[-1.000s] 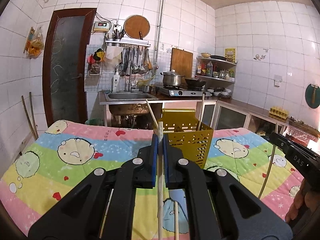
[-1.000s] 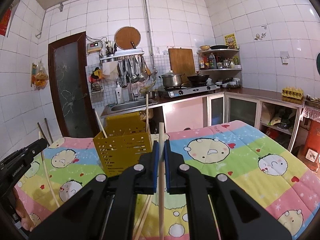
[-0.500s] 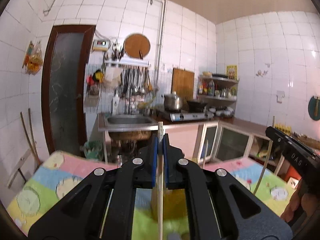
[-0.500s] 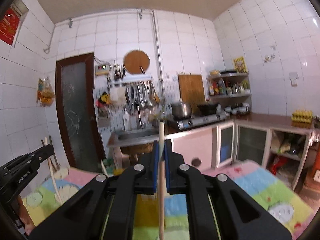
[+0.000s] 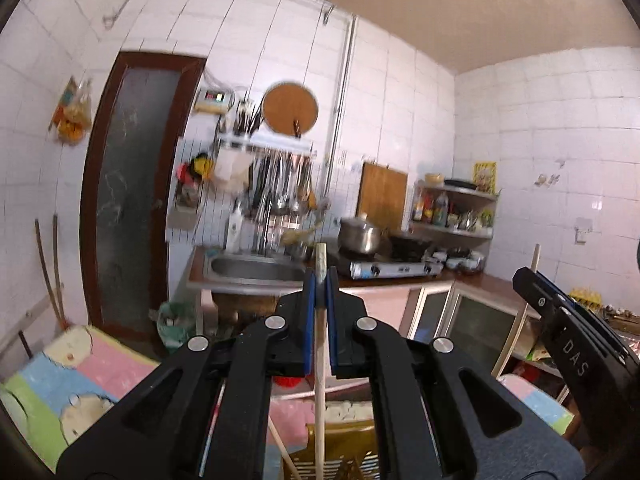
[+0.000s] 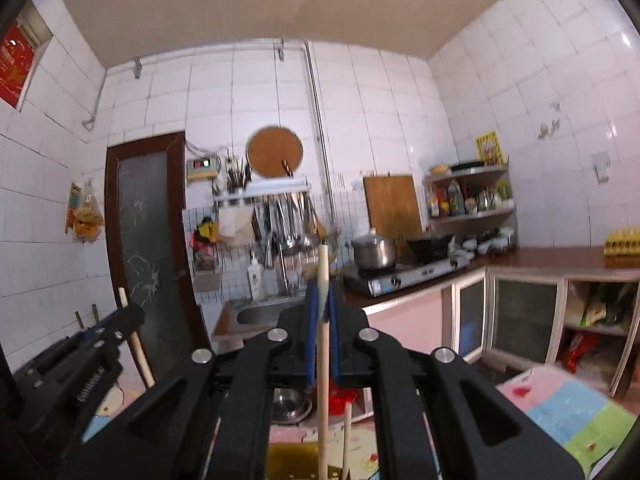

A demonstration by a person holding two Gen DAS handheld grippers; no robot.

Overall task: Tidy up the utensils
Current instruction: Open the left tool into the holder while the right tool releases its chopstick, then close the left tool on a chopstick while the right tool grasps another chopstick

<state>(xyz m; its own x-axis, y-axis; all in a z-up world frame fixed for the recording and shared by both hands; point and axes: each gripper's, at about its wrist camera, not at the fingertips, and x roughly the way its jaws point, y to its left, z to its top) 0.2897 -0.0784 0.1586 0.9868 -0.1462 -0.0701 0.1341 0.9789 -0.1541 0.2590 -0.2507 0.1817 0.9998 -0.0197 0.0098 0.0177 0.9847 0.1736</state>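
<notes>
My left gripper (image 5: pixel 319 280) is shut on a pale wooden chopstick (image 5: pixel 319 360) that stands upright between its blue pads. Below it, the perforated yellow utensil holder (image 5: pixel 340 456) shows at the bottom edge, with another chopstick (image 5: pixel 280 452) leaning in it. My right gripper (image 6: pixel 321 292) is likewise shut on an upright wooden chopstick (image 6: pixel 323 380), above the yellow holder (image 6: pixel 292 462). Each gripper appears in the other's view, the right gripper (image 5: pixel 568 344) at the right, the left gripper (image 6: pixel 76 372) at the left, both holding their sticks.
A colourful cartoon-print cloth (image 5: pixel 68 392) covers the table. Behind stand a steel sink (image 5: pixel 256 268), a gas stove with a pot (image 5: pixel 360 236), a rack of hanging utensils (image 5: pixel 280 184), a dark door (image 5: pixel 128 200) and cabinets (image 6: pixel 520 316).
Both grippers have risen and come forward over the yellow holder, each still gripping its chopstick. The holder has dropped from mid-frame to the bottom edge, and the table has largely left view.
</notes>
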